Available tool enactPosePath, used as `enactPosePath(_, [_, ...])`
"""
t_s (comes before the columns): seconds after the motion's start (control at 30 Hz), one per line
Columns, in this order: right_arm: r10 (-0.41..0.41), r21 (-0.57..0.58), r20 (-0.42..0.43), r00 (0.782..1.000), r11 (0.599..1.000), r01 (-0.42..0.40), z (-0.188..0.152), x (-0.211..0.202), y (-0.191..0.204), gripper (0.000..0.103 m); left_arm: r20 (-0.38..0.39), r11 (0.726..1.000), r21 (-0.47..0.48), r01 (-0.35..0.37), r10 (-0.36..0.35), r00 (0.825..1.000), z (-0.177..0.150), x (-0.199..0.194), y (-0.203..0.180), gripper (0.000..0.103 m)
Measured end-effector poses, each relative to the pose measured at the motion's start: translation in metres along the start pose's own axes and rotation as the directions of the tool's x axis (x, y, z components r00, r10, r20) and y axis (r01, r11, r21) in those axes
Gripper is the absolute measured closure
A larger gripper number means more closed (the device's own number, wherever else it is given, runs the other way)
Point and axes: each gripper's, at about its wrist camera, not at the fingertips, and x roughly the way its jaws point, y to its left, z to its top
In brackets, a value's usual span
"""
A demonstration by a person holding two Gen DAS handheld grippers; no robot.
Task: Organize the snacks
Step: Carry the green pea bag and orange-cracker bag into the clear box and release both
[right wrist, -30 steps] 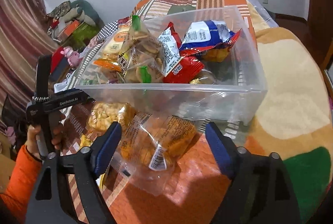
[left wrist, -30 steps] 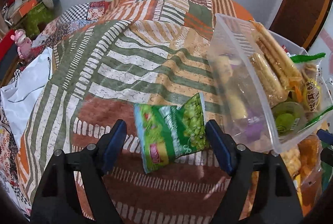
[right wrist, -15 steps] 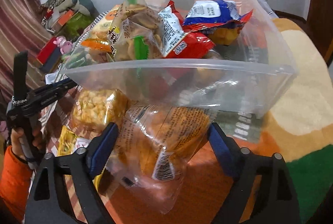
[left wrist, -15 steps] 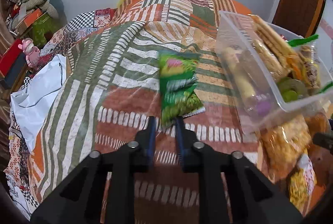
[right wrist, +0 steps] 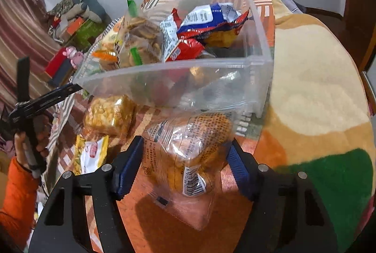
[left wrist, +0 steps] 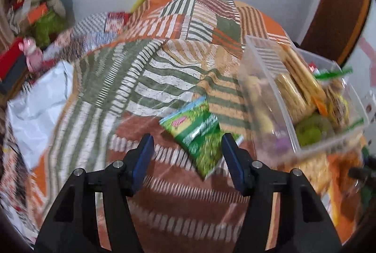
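Right wrist view: right gripper [right wrist: 185, 166] spread, straddling clear biscuit bag [right wrist: 190, 149], unclenched. Left gripper [left wrist: 188, 156] released, green packet [left wrist: 199, 133] loose. Recommended squeezing mid-bag before lifting into bin [right wrist: 164, 69].

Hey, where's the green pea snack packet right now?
In the left wrist view, the green snack packet sits between the open left gripper's fingers, nearer the right one, over the striped quilt, just left of the clear plastic bin.
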Motion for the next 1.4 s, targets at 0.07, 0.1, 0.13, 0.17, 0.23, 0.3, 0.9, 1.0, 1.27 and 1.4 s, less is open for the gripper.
enactPosePath(0.07, [0.001, -0.002, 0.003, 1.000, 1.000, -0.001, 0.002, 0.001, 0.002, 0.036, -0.022, 0.999, -0.037, 0.017, -0.018, 1.000, 0.005, 0.013, 0.003, 0.043])
enactPosePath(0.1, [0.000, -0.004, 0.003, 1.000, 1.000, 0.000, 0.002, 0.002, 0.003, 0.036, -0.033, 0.998, -0.056, 0.025, -0.027, 0.999, 0.007, 0.020, 0.004, 0.043])
enactPosePath(0.13, [-0.005, -0.007, 0.003, 1.000, 1.000, 0.005, 0.002, 0.003, 0.004, 0.036, -0.036, 0.997, -0.069, 0.035, -0.037, 0.999, 0.008, 0.025, 0.005, 0.043])
enactPosePath(0.17, [-0.014, -0.015, -0.001, 1.000, 1.000, 0.014, 0.002, 0.006, 0.005, 0.036, -0.034, 0.996, -0.078, 0.038, -0.041, 0.999, 0.008, 0.027, 0.005, 0.043])
enactPosePath(0.23, [-0.022, -0.027, -0.014, 1.000, 0.999, 0.022, 0.002, 0.011, 0.008, 0.036, -0.032, 0.997, -0.077, 0.027, -0.030, 0.999, 0.008, 0.032, 0.003, 0.043])
enactPosePath(0.3, [-0.031, -0.038, -0.034, 0.999, 0.999, 0.030, -0.001, 0.017, 0.010, 0.036, -0.020, 0.998, -0.065, 0.026, -0.027, 0.999, 0.005, 0.031, 0.001, 0.048])
enactPosePath(0.9, [-0.009, -0.056, 0.038, 0.999, 0.998, 0.012, -0.011, -0.019, 0.007, 0.050, 0.055, 1.000, 0.019, 0.004, -0.005, 0.998, -0.023, -0.051, 0.000, 0.083])
enactPosePath(1.0, [-0.003, -0.062, 0.071, 0.998, 0.998, 0.008, -0.009, -0.033, 0.010, 0.050, 0.097, 0.999, 0.030, 0.011, -0.014, 0.995, -0.021, -0.075, -0.007, 0.083])
enactPosePath(1.27, [0.008, -0.070, 0.185, 0.983, 0.998, 0.005, 0.012, -0.066, 0.013, 0.050, 0.179, 0.993, 0.099, 0.068, -0.085, 0.980, -0.008, -0.121, -0.048, 0.083])
enactPosePath(1.4, [0.010, -0.064, 0.227, 0.974, 0.998, 0.005, 0.026, -0.070, 0.012, 0.050, 0.189, 0.987, 0.121, 0.107, -0.128, 0.974, -0.001, -0.125, -0.069, 0.083])
